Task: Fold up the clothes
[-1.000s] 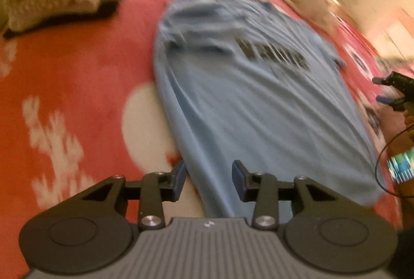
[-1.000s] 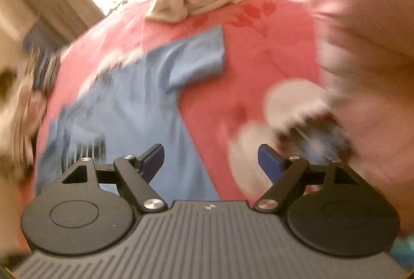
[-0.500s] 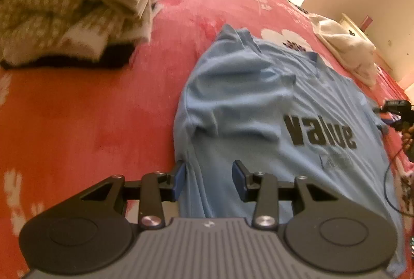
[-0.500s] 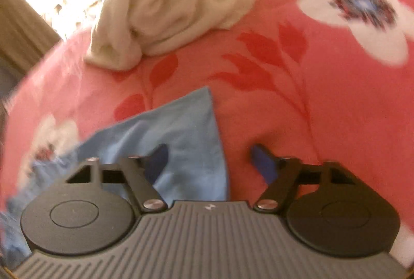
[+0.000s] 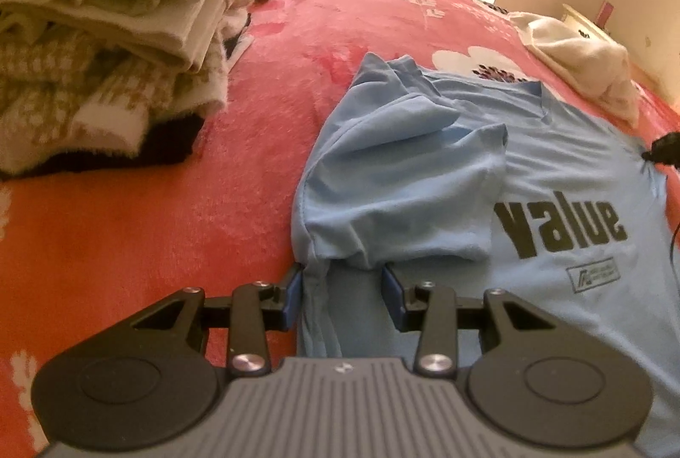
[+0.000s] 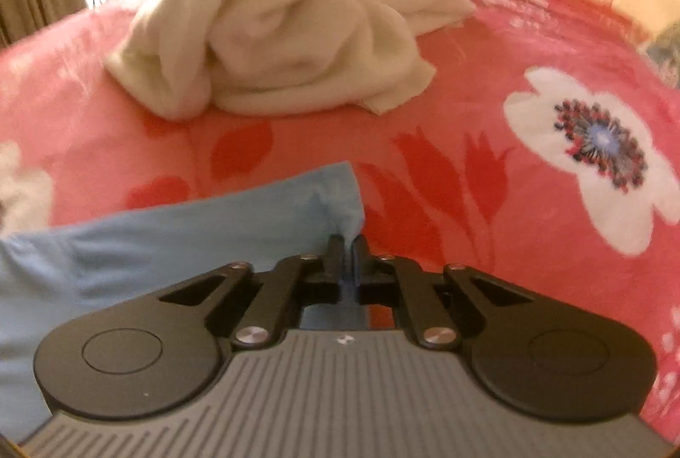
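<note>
Now the right gripper (image 6: 349, 245) is pinching the blue shirt's (image 5: 552, 169) sleeve (image 6: 335, 194) at 12 o'clock to fold it; the left gripper (image 5: 342, 283) is waiting open around the shirt's side.

Each claw, the left claw (image 5: 342, 294) and the right claw (image 6: 347, 258), fills the bottom of its frame with a ribbed grey housing, two round black discs, black linkage arms pinned by silver screws, and blue-padded fingers (image 5: 293, 294).
</note>
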A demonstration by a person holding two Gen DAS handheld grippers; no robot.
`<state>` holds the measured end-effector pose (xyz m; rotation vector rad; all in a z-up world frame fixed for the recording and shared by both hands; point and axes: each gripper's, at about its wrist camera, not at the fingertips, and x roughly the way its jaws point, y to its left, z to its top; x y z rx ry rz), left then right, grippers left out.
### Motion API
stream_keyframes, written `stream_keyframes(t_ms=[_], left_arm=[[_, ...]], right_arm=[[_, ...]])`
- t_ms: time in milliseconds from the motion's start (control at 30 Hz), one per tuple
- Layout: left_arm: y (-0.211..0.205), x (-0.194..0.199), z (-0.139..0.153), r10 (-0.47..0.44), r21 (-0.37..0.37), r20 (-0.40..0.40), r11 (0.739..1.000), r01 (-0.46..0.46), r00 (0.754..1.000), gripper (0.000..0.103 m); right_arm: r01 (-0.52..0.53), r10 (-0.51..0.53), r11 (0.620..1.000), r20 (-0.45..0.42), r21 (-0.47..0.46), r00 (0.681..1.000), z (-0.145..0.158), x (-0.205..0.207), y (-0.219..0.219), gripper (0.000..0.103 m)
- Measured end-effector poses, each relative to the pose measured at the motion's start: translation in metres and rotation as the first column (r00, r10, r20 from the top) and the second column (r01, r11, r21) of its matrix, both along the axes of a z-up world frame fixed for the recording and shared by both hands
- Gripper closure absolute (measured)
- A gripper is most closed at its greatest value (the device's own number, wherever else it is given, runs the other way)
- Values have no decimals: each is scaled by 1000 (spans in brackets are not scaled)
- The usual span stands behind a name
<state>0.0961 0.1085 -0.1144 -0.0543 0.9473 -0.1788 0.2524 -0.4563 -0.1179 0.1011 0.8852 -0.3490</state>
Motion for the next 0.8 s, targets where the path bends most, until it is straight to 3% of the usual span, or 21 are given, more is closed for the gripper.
stream_keyframes(t_ms=[33,100,167,267,333,400,467,500,600,633,700,800], left_arm=[[-1,-1,0,-5,9,6,1000,5,1000,61],[-2,-2,1,-9,13,12,1000,9,1000,61],[-1,-3,2,-8,8,15,1000,8,1000,61],[2,-5,4,-2,-1,21,1000,2,1000,61],[5,-7,5,6,-7,25,1000,-6,1000,61],[7,-9,6,17,-15,21,1000,-17,1000,61],[9,-11,6,28,-26,11,999,-28,1000,61],[10,-12,6,34,-31,6,999,-34,999,61],[10,-14,6,42,-28,4,999,-42,999,61],[9,-15,6,43,-25,5,999,-43,999,61],[9,-16,7,49,-24,4,999,-49,999,61],[9,-17,8,52,-24,3,998,-52,999,61]], right_arm=[[4,-4,1000,2,13,1000,2,0,-2,92],[34,-35,999,19,27,999,15,-8,-9,65],[66,-70,996,77,56,995,33,-25,-18,57],[102,-139,961,131,257,982,54,-61,-40,49],[164,-217,892,82,421,973,52,-85,-54,49],[228,-280,789,4,570,960,38,-106,-62,49],[275,-314,698,-63,661,947,21,-118,-65,49],[278,-306,691,-78,668,949,16,-119,-61,49],[259,-279,682,-84,684,957,4,-111,-46,52],[256,-274,703,-81,663,958,3,-107,-42,55],[250,-265,766,-63,593,962,8,-99,-34,93],[179,-219,874,39,452,975,29,-99,-20,95]])
